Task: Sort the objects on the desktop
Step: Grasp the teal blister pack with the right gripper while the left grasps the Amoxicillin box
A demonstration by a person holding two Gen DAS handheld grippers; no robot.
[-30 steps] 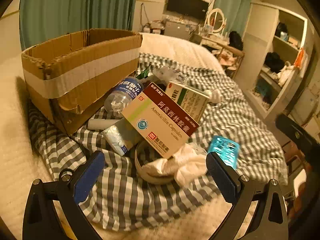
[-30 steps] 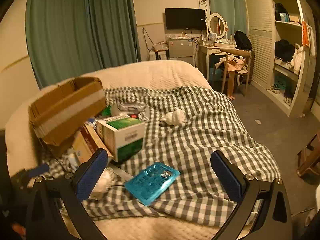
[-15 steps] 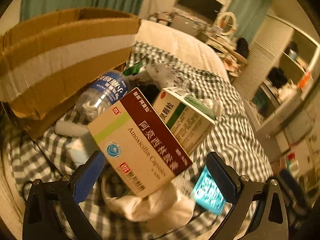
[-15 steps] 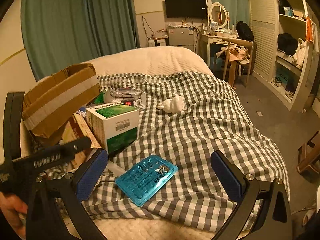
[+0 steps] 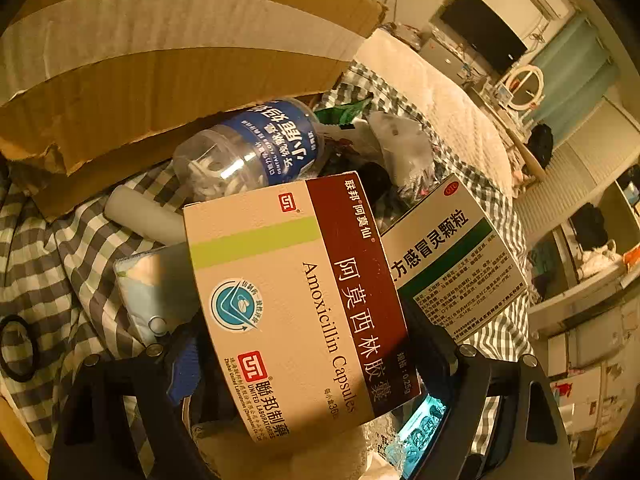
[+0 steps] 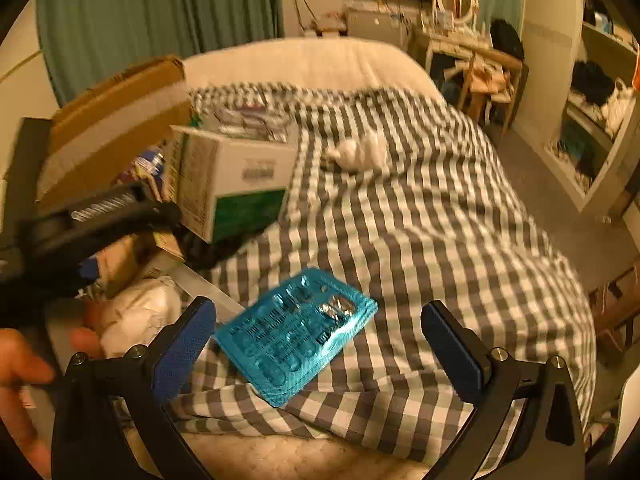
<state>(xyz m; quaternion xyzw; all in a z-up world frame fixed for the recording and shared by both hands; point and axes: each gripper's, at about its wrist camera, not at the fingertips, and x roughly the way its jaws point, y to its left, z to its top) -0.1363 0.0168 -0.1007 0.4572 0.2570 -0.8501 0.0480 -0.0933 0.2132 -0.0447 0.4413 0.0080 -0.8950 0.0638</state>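
Observation:
On the checked cloth, a beige and maroon Amoxicillin box point(image 5: 296, 296) fills the left wrist view. My left gripper point(image 5: 308, 356) is open, and its blue fingers flank the box's near end. Behind the box lie a blue-labelled clear bottle point(image 5: 256, 148), a white and green medicine box point(image 5: 452, 256), a white tube point(image 5: 140, 212) and a tissue pack point(image 5: 152, 292). A teal blister pack point(image 6: 296, 336) lies flat on the cloth. My right gripper point(image 6: 320, 344) hovers open over it, apart from it. The left gripper body point(image 6: 100, 216) and a hand point(image 6: 24, 360) show at the left.
An open cardboard box point(image 5: 160, 60) with a white tape band stands at the back left, close behind the bottle. A crumpled white tissue point(image 6: 360, 152) lies mid-bed. White tissue point(image 6: 140, 316) sits in a bowl by the right gripper's left finger. The bed's edge drops off on the right.
My left gripper has pushed forward until the Amoxicillin box sits between its fingers. My right gripper has come nearer to the teal blister pack and stays open.

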